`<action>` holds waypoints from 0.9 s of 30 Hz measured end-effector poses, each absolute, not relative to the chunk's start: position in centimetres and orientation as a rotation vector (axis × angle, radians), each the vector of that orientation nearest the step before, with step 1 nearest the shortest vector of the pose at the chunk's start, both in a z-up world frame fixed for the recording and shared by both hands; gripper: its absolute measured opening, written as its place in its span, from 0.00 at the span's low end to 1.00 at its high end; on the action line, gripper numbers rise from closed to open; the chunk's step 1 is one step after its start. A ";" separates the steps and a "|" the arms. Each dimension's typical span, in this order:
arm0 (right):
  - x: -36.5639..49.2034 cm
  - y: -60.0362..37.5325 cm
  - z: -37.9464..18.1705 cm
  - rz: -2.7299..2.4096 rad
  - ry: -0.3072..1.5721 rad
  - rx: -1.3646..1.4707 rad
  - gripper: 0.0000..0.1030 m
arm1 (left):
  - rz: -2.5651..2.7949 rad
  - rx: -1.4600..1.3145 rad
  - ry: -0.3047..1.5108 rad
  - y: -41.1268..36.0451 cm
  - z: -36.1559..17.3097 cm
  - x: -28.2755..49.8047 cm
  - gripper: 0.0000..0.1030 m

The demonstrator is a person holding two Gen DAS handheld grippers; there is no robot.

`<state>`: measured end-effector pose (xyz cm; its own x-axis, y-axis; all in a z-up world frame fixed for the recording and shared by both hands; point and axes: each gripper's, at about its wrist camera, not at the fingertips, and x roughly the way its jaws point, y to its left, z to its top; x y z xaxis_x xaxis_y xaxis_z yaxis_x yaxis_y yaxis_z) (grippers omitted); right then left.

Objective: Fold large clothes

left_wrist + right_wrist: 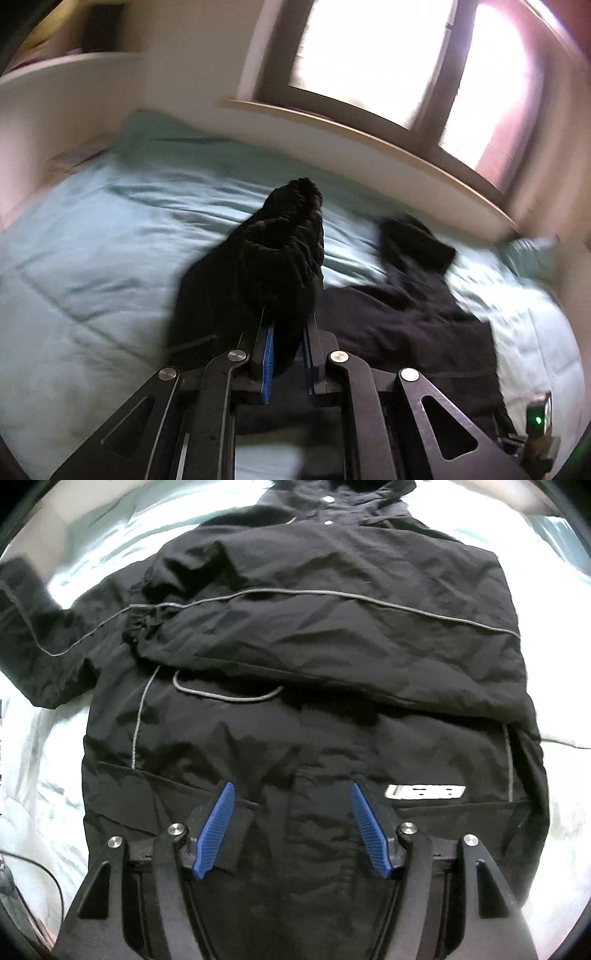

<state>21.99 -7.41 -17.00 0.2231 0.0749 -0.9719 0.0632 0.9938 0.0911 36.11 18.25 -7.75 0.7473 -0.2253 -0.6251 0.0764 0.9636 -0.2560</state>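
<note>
A black jacket (pixel 314 686) is seen spread over a pale green bed cover (pixel 92 258). In the right wrist view it fills most of the frame, with its collar and two white snaps at the top centre, grey piping running across the chest, and a white logo patch (pixel 424 791) at lower right. One sleeve is laid folded across the chest from right to left; the other sleeve extends toward the left edge of the frame.

The right gripper (pixel 293 827) is pointed steeply down over the lower part of the jacket. Its jaws are held well apart, and nothing is gripped between the blue pads (pixel 216 830); whether the tips touch the fabric cannot be told.

In the left wrist view, which is blurred, the left gripper (pixel 288 354) is observed at lower centre with its jaws nearly closed on a bunched fold of the black jacket cloth, which rises above the pads toward mid-frame. The rest of the garment lies on the bed at centre right. A window (pixel 406 62) and a sill (pixel 369 147) are noted at upper right.
</note>
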 end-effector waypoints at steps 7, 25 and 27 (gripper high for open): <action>22.2 -15.5 -16.5 -0.026 1.296 0.100 0.65 | -0.382 -0.145 0.788 4.2 -10.0 36.1 0.12; 25.9 -23.6 -19.2 -0.003 1.280 0.181 0.65 | -0.637 -0.201 1.209 -8.9 -24.1 38.5 0.31; 26.9 -23.7 -18.5 0.040 1.257 0.219 0.66 | -0.738 -0.368 1.252 -7.8 -24.3 38.4 0.48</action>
<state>26.89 -23.71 -18.52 0.3111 0.1496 -0.9385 0.0900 0.9785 0.1858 38.43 -7.83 -24.32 0.1277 -0.6813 -0.7208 0.3010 0.7191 -0.6264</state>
